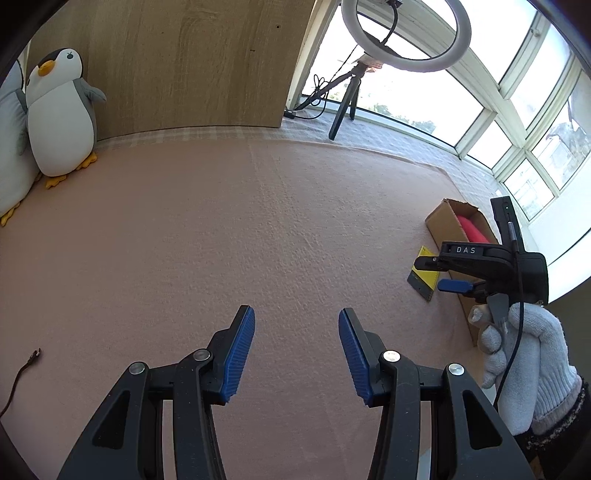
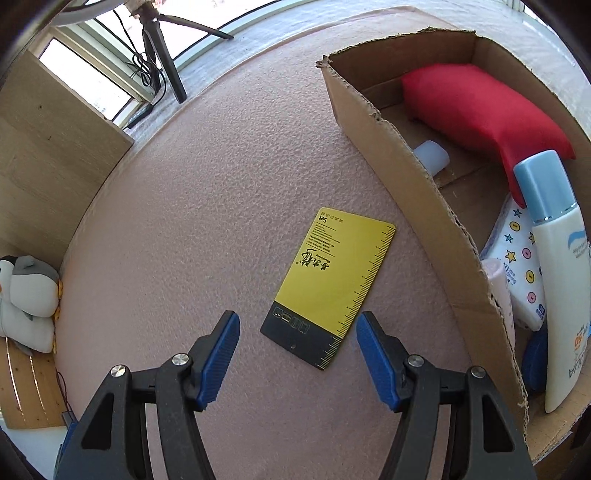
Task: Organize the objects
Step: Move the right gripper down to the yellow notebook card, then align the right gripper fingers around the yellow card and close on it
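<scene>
A flat yellow and black card (image 2: pixel 332 284) lies on the pink mat (image 2: pixel 207 221), just left of a cardboard box (image 2: pixel 417 192). The box holds a red cushion (image 2: pixel 484 107), a white sunscreen bottle with a blue cap (image 2: pixel 557 258), a star-patterned tissue pack (image 2: pixel 517 251) and a small clear bottle (image 2: pixel 432 155). My right gripper (image 2: pixel 297 332) is open and empty, its fingers straddling the card's near black end from above. My left gripper (image 1: pixel 297 328) is open and empty over bare mat. In the left wrist view the right gripper (image 1: pixel 436 275) hovers over the card (image 1: pixel 421 277) beside the box (image 1: pixel 443 218).
Penguin plush toys (image 1: pixel 61 114) lean against a wooden panel (image 1: pixel 184 62) at the mat's far left. A ring light on a tripod (image 1: pixel 402 33) stands by the windows. A thin brown cord (image 1: pixel 22 373) lies at the left edge of the mat (image 1: pixel 258 221).
</scene>
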Demonstrator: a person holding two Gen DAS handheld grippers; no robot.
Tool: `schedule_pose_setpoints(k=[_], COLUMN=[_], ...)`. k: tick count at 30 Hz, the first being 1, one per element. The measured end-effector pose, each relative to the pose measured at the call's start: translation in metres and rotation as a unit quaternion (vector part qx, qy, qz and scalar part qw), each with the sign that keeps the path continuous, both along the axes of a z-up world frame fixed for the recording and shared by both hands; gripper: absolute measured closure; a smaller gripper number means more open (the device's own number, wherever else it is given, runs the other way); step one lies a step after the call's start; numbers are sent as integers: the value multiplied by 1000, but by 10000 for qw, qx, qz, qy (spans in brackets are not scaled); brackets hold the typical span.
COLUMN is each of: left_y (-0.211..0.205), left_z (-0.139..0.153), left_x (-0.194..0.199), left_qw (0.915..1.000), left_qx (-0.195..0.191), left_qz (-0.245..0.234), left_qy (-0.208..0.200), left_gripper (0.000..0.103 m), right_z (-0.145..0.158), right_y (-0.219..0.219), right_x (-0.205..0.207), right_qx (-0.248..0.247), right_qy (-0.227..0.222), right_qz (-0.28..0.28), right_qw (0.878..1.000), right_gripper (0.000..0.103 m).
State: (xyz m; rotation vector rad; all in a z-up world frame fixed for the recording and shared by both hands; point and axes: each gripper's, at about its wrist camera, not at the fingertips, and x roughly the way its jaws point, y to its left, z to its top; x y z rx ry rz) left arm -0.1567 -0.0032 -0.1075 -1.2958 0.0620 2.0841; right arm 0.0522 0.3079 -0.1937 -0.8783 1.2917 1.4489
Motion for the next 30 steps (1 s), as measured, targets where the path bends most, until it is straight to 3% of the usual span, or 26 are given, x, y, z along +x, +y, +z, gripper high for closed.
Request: schedule_pose_setpoints(k=[9,14,18,21,24,26,30], left_y=[-25,-40,-45,-47,-48,-48,-44], left_z=[-3,-6,-9,-10,-12,-13,-14], left_x=[-8,-15,-21,-23,-26,-27,-26], left_qw=[10000,9997,9995,9995,9994,9993,9994], left_qx=[37,65,90,109,107,107,91], left_qz=[82,226,277,276,289,305,274], left_qy=[-17,-76,-133,-146,-160,-181,-195], left_gripper=[52,52,52,52,52,52,52], right_z=[-6,-5,-7,1,13,11,-1], right_y=[23,25,31,30,41,55,78], right_x=[-23,-12,-19,-23,-26,-33,-55], right_qx=[99,-116,-105,-18,240,134,108], right_qy=[-417,95,-87,80,-63,-57,-519], right_qz=[27,-493,-456,-262,-42,233,749], right_qw=[9991,9987,9989,9996,9997,9996,9958], right_gripper=[40,40,40,42,47,47,47])
